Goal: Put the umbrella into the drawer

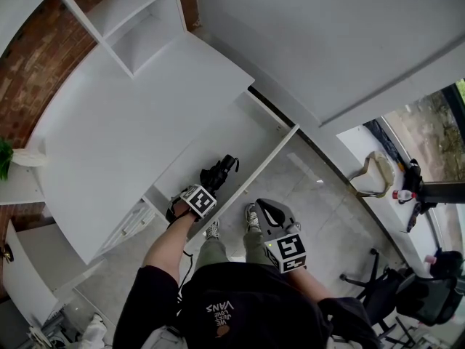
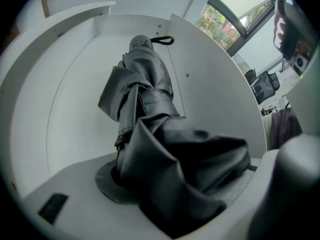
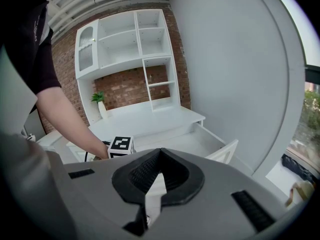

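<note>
A folded black umbrella (image 1: 221, 171) hangs handle-first over the open white drawer (image 1: 218, 133), with my left gripper (image 1: 209, 184) shut on its bunched fabric. In the left gripper view the umbrella (image 2: 150, 84) runs away from my left gripper (image 2: 185, 184) toward the drawer floor (image 2: 75, 94), its strap loop at the far end. Whether the handle touches the floor I cannot tell. My right gripper (image 1: 270, 211) hangs over the floor near the drawer front, holding nothing. In the right gripper view my right gripper (image 3: 159, 174) has its pads together, and the drawer (image 3: 200, 139) lies beyond it.
The white desk top (image 1: 123, 122) lies behind the drawer, with a shelf unit (image 1: 138, 27) at its back. Lower drawers (image 1: 127, 224) stand ajar at the left. A beige stool (image 1: 374, 173) and a black office chair (image 1: 421, 289) stand at the right. The person's shoes (image 1: 251, 217) are just below the drawer front.
</note>
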